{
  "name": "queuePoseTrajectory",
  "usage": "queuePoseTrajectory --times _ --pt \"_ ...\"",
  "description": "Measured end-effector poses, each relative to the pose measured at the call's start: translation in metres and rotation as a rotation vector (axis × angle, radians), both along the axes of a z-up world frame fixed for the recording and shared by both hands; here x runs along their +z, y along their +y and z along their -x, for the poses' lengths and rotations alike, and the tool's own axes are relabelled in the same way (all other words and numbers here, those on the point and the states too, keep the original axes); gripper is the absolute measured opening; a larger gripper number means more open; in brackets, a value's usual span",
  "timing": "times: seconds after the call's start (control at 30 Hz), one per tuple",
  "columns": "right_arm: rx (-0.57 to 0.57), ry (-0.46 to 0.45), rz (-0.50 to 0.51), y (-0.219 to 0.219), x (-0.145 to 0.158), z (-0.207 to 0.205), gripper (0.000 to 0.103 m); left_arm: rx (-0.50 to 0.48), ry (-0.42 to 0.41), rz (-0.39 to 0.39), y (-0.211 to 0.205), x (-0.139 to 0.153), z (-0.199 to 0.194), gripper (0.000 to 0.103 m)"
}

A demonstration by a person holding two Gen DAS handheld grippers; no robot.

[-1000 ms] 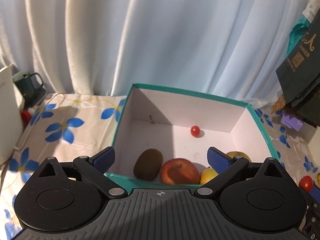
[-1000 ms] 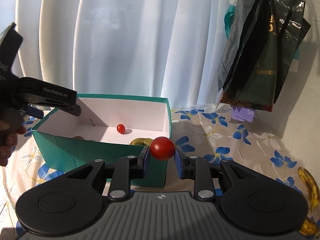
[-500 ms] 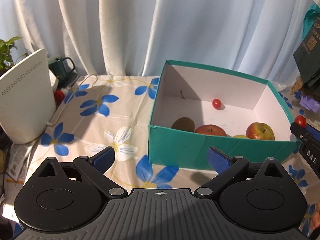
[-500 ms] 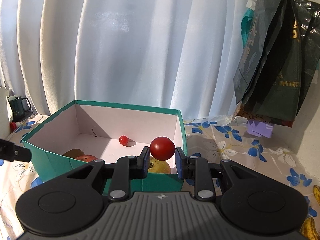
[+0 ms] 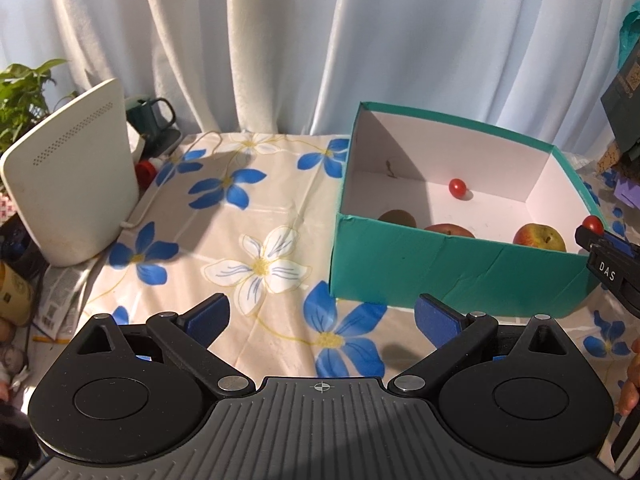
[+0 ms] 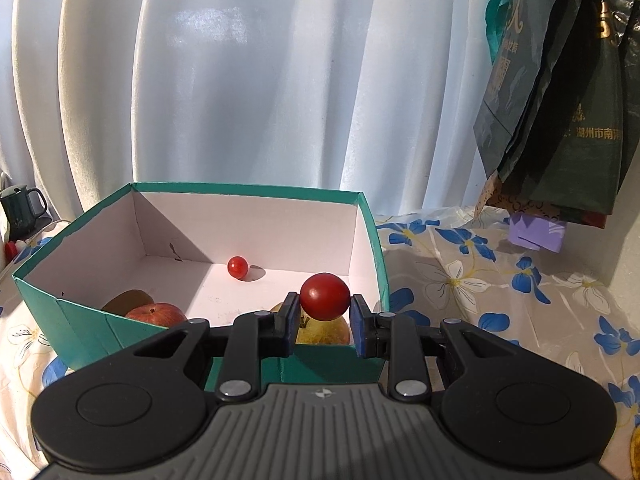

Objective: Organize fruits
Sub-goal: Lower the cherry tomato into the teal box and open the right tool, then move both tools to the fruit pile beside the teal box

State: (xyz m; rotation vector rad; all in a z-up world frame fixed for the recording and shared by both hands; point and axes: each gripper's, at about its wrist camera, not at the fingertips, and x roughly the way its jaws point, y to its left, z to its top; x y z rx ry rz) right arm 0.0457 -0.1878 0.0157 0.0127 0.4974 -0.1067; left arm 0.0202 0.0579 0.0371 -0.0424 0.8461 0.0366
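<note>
A teal box [image 5: 448, 272] with a white inside [image 6: 72, 320] stands on the flowered cloth. In it lie a cherry tomato [image 5: 457, 187] [image 6: 237, 267], a kiwi [image 5: 398, 218] [image 6: 128, 299], a red apple [image 5: 448, 230] [image 6: 156, 315] and a yellow-red apple [image 5: 539, 237] [image 6: 322, 331]. My right gripper [image 6: 325, 320] is shut on a red cherry tomato [image 6: 325, 296] and holds it over the box's near right corner; it shows at the right edge of the left wrist view [image 5: 592, 223]. My left gripper [image 5: 320, 318] is open and empty, above the cloth left of the box.
A white device [image 5: 72, 188] stands at the left with a dark green mug [image 5: 154, 114] behind it and a plant [image 5: 20, 96] beside it. Dark bags [image 6: 560, 112] hang at the right over a purple item [image 6: 538, 232]. White curtains close the back.
My left gripper has pulled back and left, out of the box, staying open. My right gripper has carried the cherry tomato closer, over the box's rim.
</note>
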Motion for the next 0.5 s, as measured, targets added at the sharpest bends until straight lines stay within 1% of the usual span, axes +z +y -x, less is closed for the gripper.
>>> queuePoseTrajectory --times 0.3,0.33,0.37,0.4,0.47,0.5 --pt "-0.01 0.007 -0.001 -0.001 -0.001 -0.003 0.027 0.016 0.02 -0.006 0.006 -0.004 0.007 0.101" --pt "-0.013 0.01 -0.002 -0.001 0.0 -0.003 0.031 0.016 0.023 -0.007 0.006 -0.005 0.009 0.101" --pt "-0.021 0.017 -0.004 -0.002 0.0 -0.004 0.039 0.016 0.025 -0.008 0.006 -0.005 0.01 0.101" --pt "-0.023 0.022 -0.013 -0.003 0.001 -0.004 0.041 0.015 0.027 -0.009 0.006 -0.006 0.012 0.101" --pt "-0.004 0.028 -0.042 -0.003 0.004 -0.003 0.053 0.007 0.024 -0.008 0.006 -0.006 0.016 0.101" --pt "0.0 0.019 -0.046 -0.002 0.006 0.001 0.057 -0.001 0.02 -0.007 0.005 -0.006 0.019 0.101"
